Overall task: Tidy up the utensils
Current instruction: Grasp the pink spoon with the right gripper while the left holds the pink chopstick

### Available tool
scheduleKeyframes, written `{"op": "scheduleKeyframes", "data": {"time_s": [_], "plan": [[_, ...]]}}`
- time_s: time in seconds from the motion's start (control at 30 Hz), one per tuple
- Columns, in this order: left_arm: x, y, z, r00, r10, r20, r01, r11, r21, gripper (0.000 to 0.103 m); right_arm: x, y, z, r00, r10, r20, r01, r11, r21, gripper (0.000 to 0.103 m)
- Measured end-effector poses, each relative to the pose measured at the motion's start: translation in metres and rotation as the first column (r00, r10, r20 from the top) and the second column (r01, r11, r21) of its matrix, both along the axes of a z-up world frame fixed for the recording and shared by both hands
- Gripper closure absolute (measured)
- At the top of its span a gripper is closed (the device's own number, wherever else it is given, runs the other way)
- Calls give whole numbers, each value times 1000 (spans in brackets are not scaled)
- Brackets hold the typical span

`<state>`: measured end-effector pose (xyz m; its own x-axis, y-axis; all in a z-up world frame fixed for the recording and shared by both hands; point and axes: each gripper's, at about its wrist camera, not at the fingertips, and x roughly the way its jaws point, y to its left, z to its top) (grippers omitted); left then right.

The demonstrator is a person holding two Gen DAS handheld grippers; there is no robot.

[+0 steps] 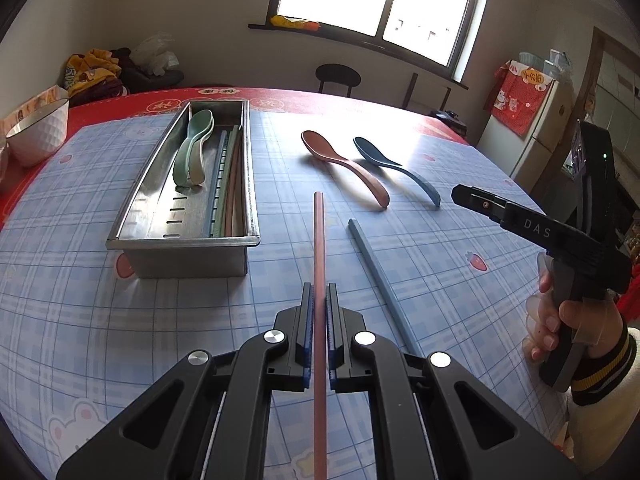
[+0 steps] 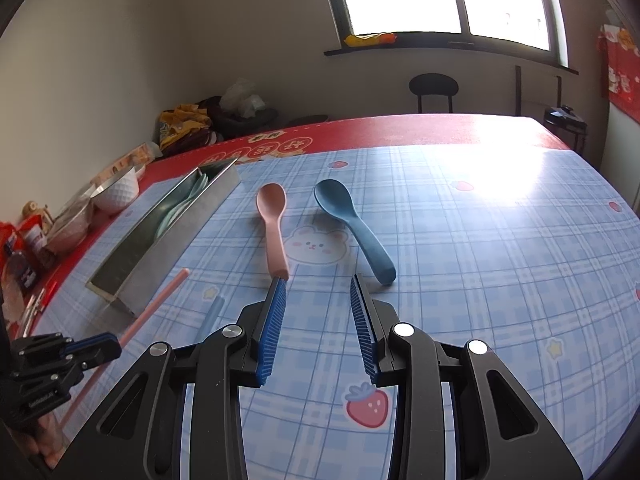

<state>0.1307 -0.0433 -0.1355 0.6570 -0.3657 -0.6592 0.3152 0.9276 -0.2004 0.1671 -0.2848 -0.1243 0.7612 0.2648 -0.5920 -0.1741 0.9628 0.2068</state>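
Note:
My left gripper (image 1: 319,292) is shut on a pink chopstick (image 1: 319,240), which points straight ahead, its far end lifted off the table just right of the metal tray (image 1: 182,241). The tray holds a green spoon (image 1: 192,148) and several chopsticks. A blue chopstick (image 1: 380,280) lies on the cloth to the right. Beyond it rest a pink spoon (image 1: 344,164) and a blue spoon (image 1: 396,168). In the right wrist view my right gripper (image 2: 318,280) stands open with nothing between its fingers, just short of the pink spoon (image 2: 274,232) and blue spoon (image 2: 352,224) handles.
A white bowl (image 1: 38,132) sits at the table's left edge, with jars and packets (image 2: 24,248) near it. A person's hand (image 1: 548,320) holds the right gripper's handle. A black chair (image 1: 338,78) and a fridge (image 1: 536,132) stand past the table.

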Motion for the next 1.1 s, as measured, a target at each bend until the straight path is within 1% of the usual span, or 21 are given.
{"op": "scheduleKeyframes", "data": {"time_s": [0.07, 0.13, 0.23, 0.3, 0.37, 0.5, 0.57, 0.67, 0.77, 0.87, 0.9, 0.97, 1.1], "plan": [[-1, 0, 2, 1000, 2, 10, -2, 1000, -7, 97, 3, 4, 0, 1000, 20, -6, -20, 1000, -19, 70], [-3, 1, 3, 1000, -1, 20, 1, 1000, -14, 97, 10, 11, 1, 999, 38, -33, -39, 998, -46, 71], [-3, 4, 4, 1000, 0, 27, 1, 1000, -29, 97, 20, 27, 8, 996, 79, -37, -83, 991, -109, 71], [-3, 7, 4, 1000, 5, 28, -4, 999, -44, 97, 29, 41, 14, 995, 101, -25, -104, 980, -168, 71], [-3, 9, 5, 1000, 12, 28, -11, 998, -58, 97, 43, 53, 16, 992, 119, -31, -123, 971, -204, 71], [-5, 13, 6, 999, 23, 37, -20, 997, -77, 97, 70, 79, 9, 988, 145, -51, -153, 942, -298, 71], [-5, 14, 7, 999, 23, 35, -20, 996, -82, 97, 81, 89, 3, 985, 159, -67, -172, 930, -325, 74], [-4, 15, 6, 999, 18, 31, -16, 996, -89, 97, 93, 95, -2, 983, 155, -99, -178, 935, -305, 77], [-4, 13, 5, 1000, 6, 26, -3, 996, -85, 97, 103, 101, -9, 982, 134, -131, -171, 929, -329, 77], [-3, 12, 4, 1000, -1, 23, 3, 997, -83, 97, 111, 99, -15, 983, 102, -154, -147, 935, -322, 78], [-3, 13, 4, 1000, -1, 21, 3, 996, -84, 97, 114, 97, -16, 983, 88, -162, -136, 940, -313, 78], [-2, 13, 4, 1000, 1, 18, 1, 996, -87, 97, 119, 90, -19, 979, 74, -188, -124, 956, -266, 82], [-1, 11, 3, 1000, -6, 15, 7, 997, -77, 97, 126, 79, -25, 973, 53, -224, -101, 972, -211, 88]]}}
